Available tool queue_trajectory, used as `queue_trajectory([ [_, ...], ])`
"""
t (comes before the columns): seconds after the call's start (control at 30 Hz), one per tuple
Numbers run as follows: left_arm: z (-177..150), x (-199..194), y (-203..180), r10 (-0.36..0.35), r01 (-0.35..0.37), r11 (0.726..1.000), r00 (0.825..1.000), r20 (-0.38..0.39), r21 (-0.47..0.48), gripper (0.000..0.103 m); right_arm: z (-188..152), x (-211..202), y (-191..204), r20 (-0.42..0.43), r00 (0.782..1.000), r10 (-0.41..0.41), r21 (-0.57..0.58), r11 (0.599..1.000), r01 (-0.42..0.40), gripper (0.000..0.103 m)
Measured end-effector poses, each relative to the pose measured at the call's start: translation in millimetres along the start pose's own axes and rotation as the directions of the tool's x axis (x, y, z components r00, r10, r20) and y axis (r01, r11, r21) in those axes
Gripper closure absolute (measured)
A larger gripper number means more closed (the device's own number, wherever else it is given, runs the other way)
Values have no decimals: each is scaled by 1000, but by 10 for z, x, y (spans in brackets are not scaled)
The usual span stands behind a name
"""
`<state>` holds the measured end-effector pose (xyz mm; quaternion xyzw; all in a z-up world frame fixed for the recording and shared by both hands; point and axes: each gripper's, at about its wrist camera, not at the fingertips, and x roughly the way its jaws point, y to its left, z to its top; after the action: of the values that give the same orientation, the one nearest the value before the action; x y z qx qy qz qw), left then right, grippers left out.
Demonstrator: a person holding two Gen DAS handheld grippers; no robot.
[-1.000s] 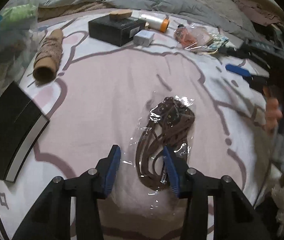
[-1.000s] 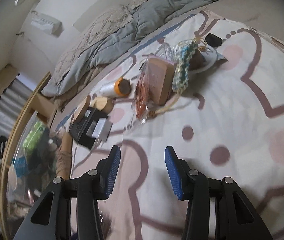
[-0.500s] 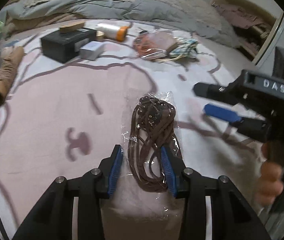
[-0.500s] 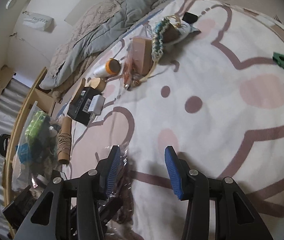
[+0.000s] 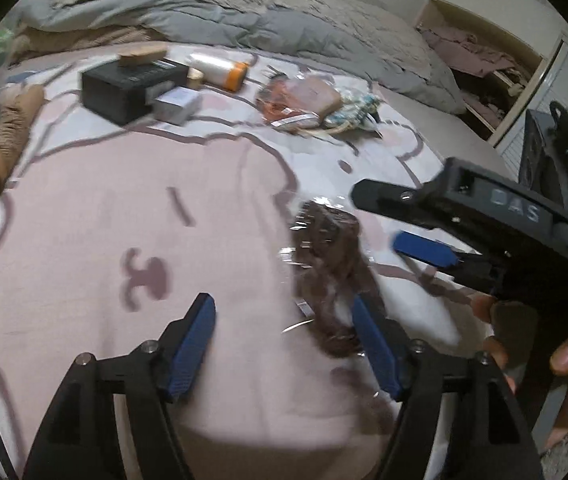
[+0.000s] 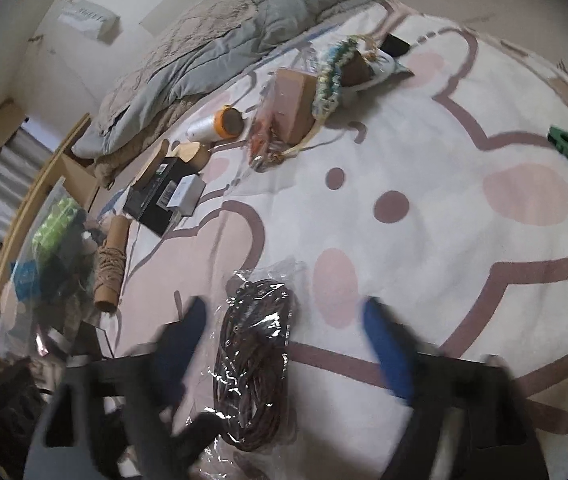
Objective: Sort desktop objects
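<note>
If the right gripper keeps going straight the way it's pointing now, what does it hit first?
Most likely the bagged brown cord. The right gripper, its jaws opening, points down at the bed, and the bag lies between the fingers, nearer the left one. Nothing stands in between, though depth is hard to judge.

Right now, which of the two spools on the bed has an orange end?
The white thread spool beside the black box. The other, a brown twine roll on a cardboard tube, lies nearer the bed's edge.
</note>
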<state>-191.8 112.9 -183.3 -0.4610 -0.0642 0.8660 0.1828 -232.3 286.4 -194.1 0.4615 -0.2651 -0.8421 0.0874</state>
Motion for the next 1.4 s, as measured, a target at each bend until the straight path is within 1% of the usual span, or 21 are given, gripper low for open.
queue_trajectory([
  [0.1, 16, -152, 158, 43, -43, 999, 998, 34, -11, 32, -38, 16, 96, -6, 1000, -5, -40, 999, 5, 19],
  [0.2, 93, -271, 301, 58, -55, 997, 996, 65, -52, 32, -77, 68, 181, -26, 999, -20, -75, 997, 18, 20],
  [0.3, 269, -392, 403, 75, -66, 994, 991, 114, -83, 32, -121, 108, 267, -39, 998, -44, -113, 993, 39, 20],
  [0.4, 467, -426, 435, 93, -82, 994, 986, 141, -78, 32, -191, 161, 383, -47, 993, -111, -177, 979, 101, 19],
  [0.47, 606, -415, 411, 89, -79, 995, 984, 154, -66, 32, -237, 188, 457, -41, 987, -154, -232, 963, 140, 19],
  [0.53, 759, -362, 349, 78, -73, 997, 985, 155, -34, 32, -289, 225, 516, -37, 981, -189, -277, 945, 172, 19],
  [0.6, 907, -259, 303, 60, -59, 998, 987, 150, -8, 32, -316, 287, 549, -42, 973, -227, -317, 926, 202, 19],
  [0.7, 1127, -39, 281, 28, -28, 1000, 993, 112, 0, 32, -313, 303, 518, -39, 962, -270, -350, 906, 240, 19],
  [0.77, 1213, 101, 271, 27, -27, 1000, 996, 89, 5, 32, -293, 292, 450, -39, 953, -299, -352, 897, 267, 19],
  [0.87, 1319, 338, 224, 36, -39, 998, 997, 66, 39, 32, -249, 249, 343, -31, 943, -330, -343, 890, 300, 19],
  [0.93, 1345, 432, 181, 30, -33, 997, 998, 57, 64, 34, -198, 213, 241, -31, 942, -334, -315, 898, 308, 19],
  [1.03, 1338, 594, 79, -8, 6, 995, 1000, 16, 103, 34, -105, 121, 37, -29, 944, -329, -251, 917, 311, 19],
  [1.07, 1327, 649, 40, -8, 8, 993, 1000, 3, 116, 34, -83, 115, 18, -27, 945, -327, -238, 920, 312, 19],
  [1.13, 1302, 744, -39, 13, -12, 989, 1000, -1, 147, 34, -44, 68, -78, -22, 945, -327, -204, 927, 316, 19],
  [1.23, 1259, 864, -171, 57, -59, 974, 998, 17, 217, 34, -14, 28, -165, -17, 945, -327, -180, 931, 319, 19],
  [1.3, 1226, 949, -275, 103, -109, 949, 994, 36, 296, 34, -10, 19, -186, -19, 949, -315, -165, 937, 308, 19],
  [1.37, 1205, 1038, -369, 153, -167, 914, 986, 67, 369, 34, -6, 20, -188, -22, 950, -310, -154, 940, 303, 19],
  [1.4, 1208, 1071, -390, 168, -186, 903, 983, 81, 388, 34, -17, 21, -175, -22, 950, -312, -156, 939, 305, 19],
])
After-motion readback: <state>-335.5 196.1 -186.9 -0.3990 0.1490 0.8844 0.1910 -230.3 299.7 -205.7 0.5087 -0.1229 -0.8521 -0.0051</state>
